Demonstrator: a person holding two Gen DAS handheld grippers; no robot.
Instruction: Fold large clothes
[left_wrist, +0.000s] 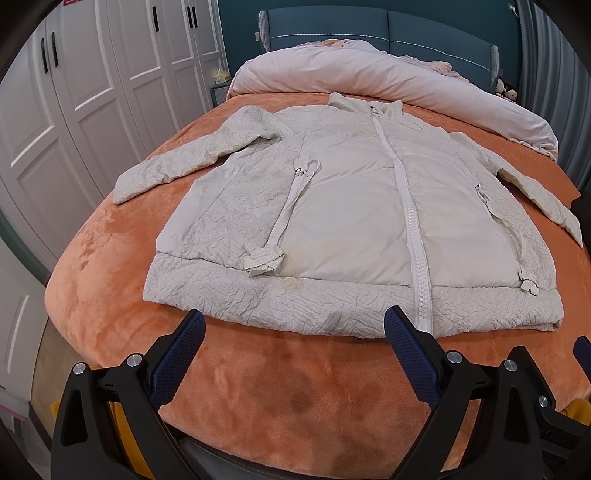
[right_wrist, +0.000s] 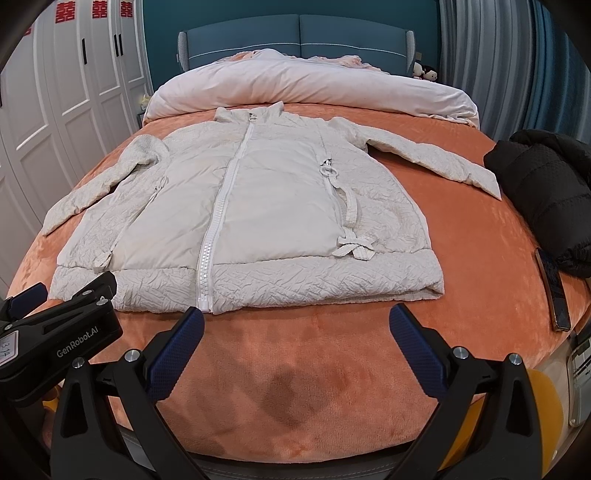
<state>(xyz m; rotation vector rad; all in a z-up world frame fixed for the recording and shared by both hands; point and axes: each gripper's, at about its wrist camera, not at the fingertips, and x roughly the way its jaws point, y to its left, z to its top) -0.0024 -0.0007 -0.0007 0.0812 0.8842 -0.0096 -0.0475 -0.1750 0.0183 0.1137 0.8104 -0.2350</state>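
A cream zip-up jacket (left_wrist: 351, 206) lies flat, front up and zipped, on the orange bedspread (left_wrist: 258, 387), both sleeves spread out to the sides. It also shows in the right wrist view (right_wrist: 266, 206). My left gripper (left_wrist: 295, 328) is open and empty, hovering just before the jacket's hem, left of the zipper. My right gripper (right_wrist: 295, 328) is open and empty, just before the hem, right of the zipper. The left gripper's body (right_wrist: 55, 332) shows at the left edge of the right wrist view.
A rolled pink duvet (right_wrist: 306, 92) lies behind the jacket's collar by the blue headboard. A black jacket (right_wrist: 546, 184) and a phone (right_wrist: 554, 288) lie at the bed's right edge. White wardrobe doors (left_wrist: 74, 92) stand to the left.
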